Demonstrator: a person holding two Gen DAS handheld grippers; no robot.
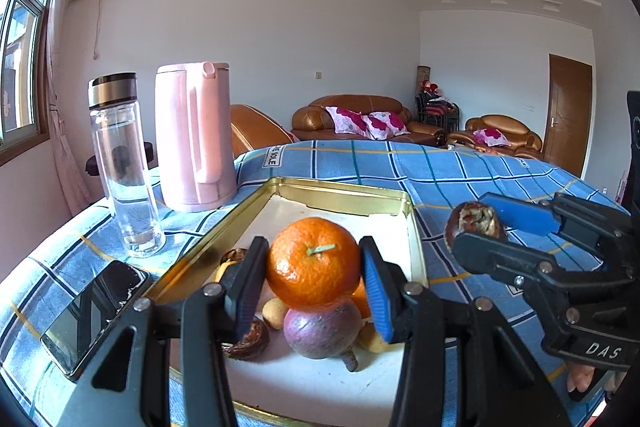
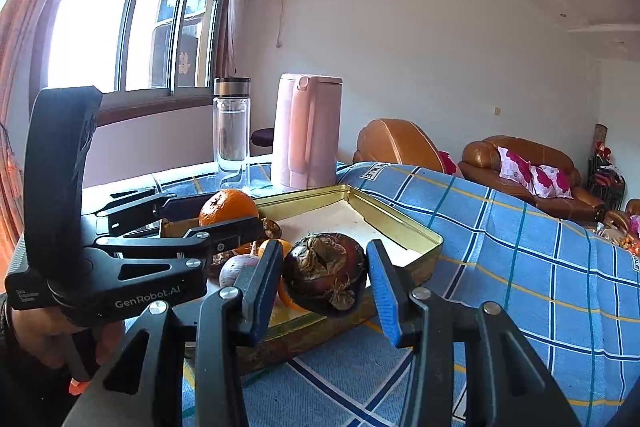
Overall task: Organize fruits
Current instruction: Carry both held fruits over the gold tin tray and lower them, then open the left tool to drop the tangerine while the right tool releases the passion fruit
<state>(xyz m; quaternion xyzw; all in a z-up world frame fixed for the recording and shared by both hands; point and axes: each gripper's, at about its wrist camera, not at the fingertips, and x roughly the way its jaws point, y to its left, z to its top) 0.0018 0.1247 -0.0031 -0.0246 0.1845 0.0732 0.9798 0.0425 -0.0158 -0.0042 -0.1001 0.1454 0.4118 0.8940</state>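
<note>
Left hand-held gripper point(image 1: 314, 279) pinches the orange point(image 1: 313, 261) above the tin point(image 1: 412, 227), over the fruit already piled there, ready to drop; right hand-held gripper point(image 2: 324, 277) clamps a dark mangosteen point(image 2: 326, 273) beside the rim, next in.

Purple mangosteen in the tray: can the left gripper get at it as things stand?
Probably not. The left gripper is already shut on the orange, which sits directly over the purple mangosteen in the gold tray. Its jaws are occupied, so the orange must go first.
</note>
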